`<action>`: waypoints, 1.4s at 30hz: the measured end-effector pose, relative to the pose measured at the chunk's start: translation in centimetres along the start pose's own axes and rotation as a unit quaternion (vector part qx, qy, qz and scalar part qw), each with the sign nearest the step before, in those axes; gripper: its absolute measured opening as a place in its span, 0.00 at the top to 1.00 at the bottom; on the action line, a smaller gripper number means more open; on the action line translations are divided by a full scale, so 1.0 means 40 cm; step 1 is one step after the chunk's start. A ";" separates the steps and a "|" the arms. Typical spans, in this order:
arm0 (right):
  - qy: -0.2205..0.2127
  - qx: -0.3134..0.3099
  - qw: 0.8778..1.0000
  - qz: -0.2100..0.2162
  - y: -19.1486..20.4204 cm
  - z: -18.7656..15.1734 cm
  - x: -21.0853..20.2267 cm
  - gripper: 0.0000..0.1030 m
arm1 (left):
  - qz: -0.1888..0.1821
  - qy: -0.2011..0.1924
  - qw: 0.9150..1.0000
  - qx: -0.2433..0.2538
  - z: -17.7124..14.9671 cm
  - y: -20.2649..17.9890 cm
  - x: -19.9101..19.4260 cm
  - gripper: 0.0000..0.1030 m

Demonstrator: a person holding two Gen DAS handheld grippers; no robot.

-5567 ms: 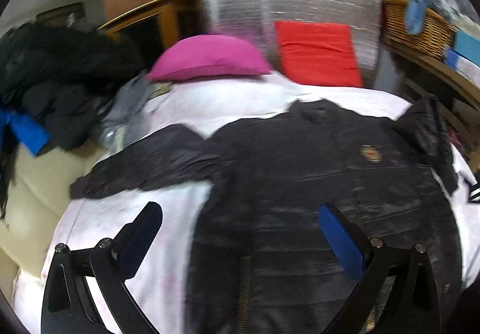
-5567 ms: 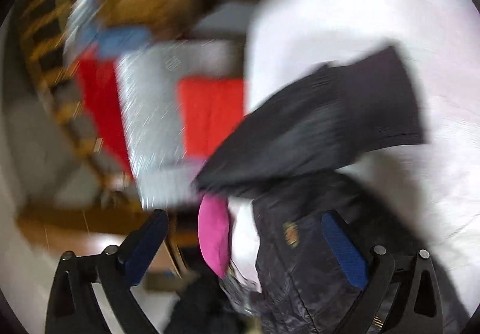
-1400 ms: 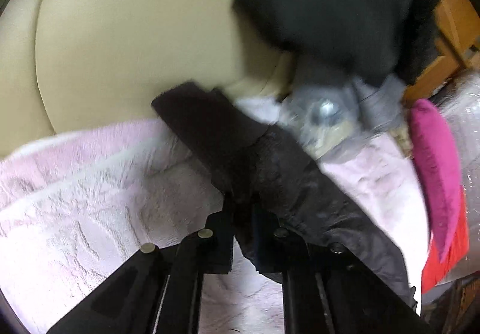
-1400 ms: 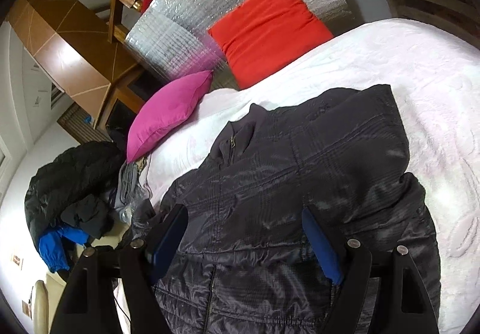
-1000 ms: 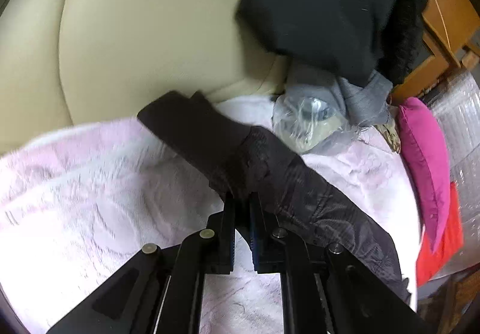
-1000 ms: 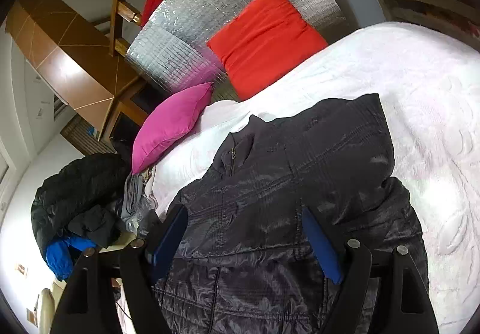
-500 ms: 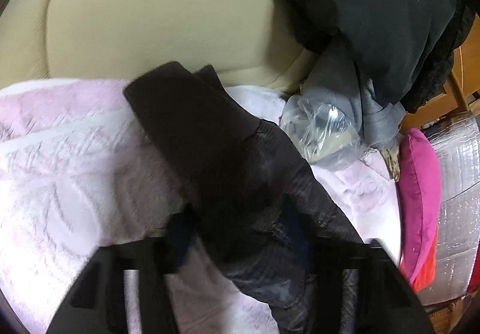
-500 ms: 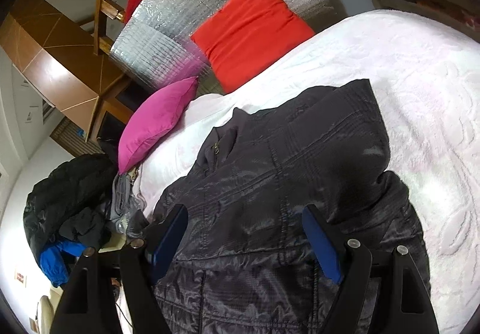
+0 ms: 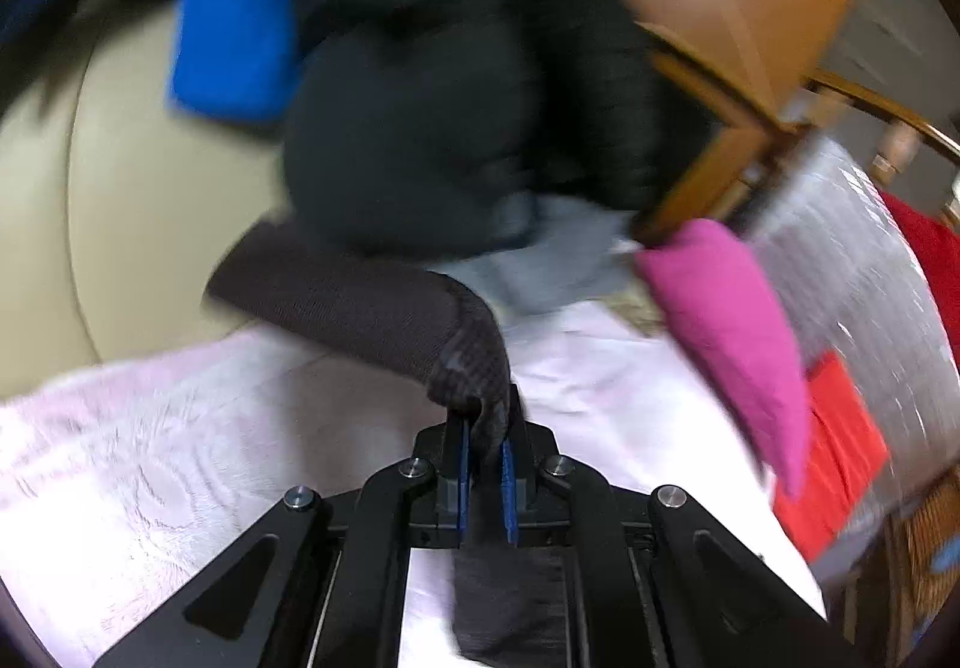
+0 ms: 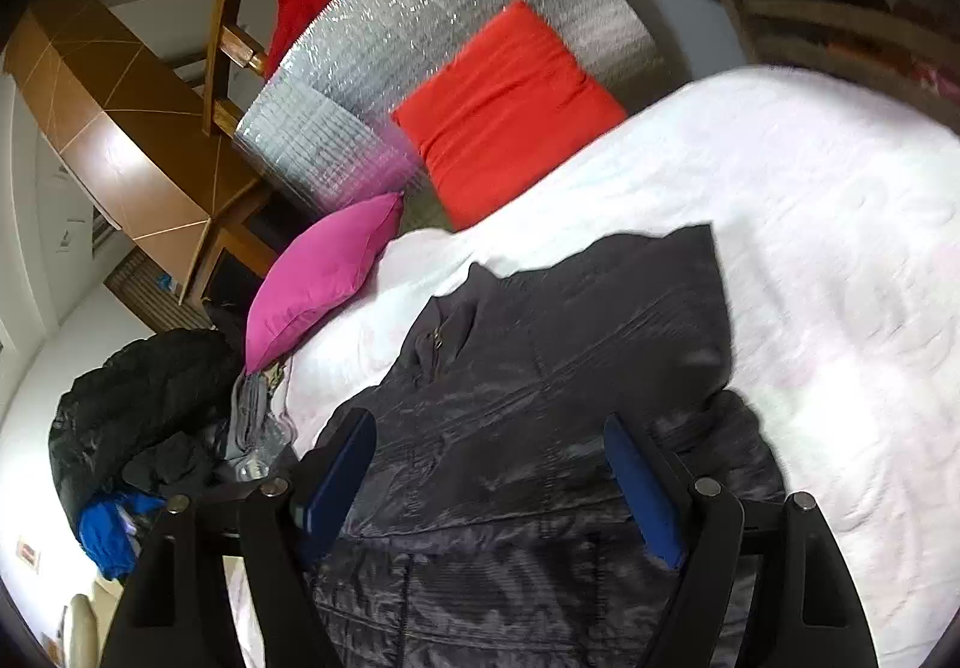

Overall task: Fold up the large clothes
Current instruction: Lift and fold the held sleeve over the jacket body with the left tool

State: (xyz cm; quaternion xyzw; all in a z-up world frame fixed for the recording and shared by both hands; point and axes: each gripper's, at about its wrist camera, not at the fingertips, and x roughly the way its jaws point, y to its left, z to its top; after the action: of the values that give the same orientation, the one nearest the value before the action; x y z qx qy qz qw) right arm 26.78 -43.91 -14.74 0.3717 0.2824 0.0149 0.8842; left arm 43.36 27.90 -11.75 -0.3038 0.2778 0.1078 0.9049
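Black jacket (image 10: 552, 428) lies flat on the white bed (image 10: 840, 248), and we pinch its sleeve (image 9: 384, 308) tight in our left gripper (image 9: 485, 479) to fold it in, while our right gripper (image 10: 489, 488) waits wide open above.

The left wrist view sits close over the bed's edge; the right looks headward from higher. Both catch the pink pillow (image 9: 726, 332) (image 10: 318, 278).
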 end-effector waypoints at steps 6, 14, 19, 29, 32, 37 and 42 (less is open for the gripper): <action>-0.001 0.014 1.000 -0.018 -0.044 0.017 -0.055 0.21 | -0.083 -0.014 0.987 0.139 -0.036 -0.318 -0.182 0.92; -0.021 0.051 0.998 -0.007 -0.129 0.049 -0.135 0.21 | -0.216 0.049 0.926 0.305 -0.313 -0.772 -0.343 0.93; -0.037 0.073 0.997 0.002 -0.167 0.072 -0.176 0.21 | -0.257 0.109 0.889 0.364 -0.540 -0.941 -0.340 0.93; -0.028 0.110 0.993 0.015 -0.221 0.094 -0.177 0.21 | -0.251 0.239 0.858 0.380 -0.871 -0.978 -0.205 0.92; -0.024 0.115 0.993 0.016 -0.224 0.095 -0.168 0.21 | -0.237 0.284 0.847 0.383 -0.932 -0.965 -0.162 0.88; -0.021 0.111 0.993 0.015 -0.215 0.093 -0.156 0.21 | -0.261 0.294 0.835 0.385 -0.942 -0.927 -0.169 0.85; -0.012 0.112 0.993 0.024 -0.201 0.086 -0.137 0.21 | -0.302 0.318 0.823 0.361 -0.912 -0.896 -0.185 0.76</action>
State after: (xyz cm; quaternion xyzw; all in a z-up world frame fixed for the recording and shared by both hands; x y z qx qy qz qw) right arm 22.46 -53.25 -15.47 0.4750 0.2624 -0.0006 0.8399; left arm 34.35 -22.93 -14.08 -0.0411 0.4635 -0.3821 0.7984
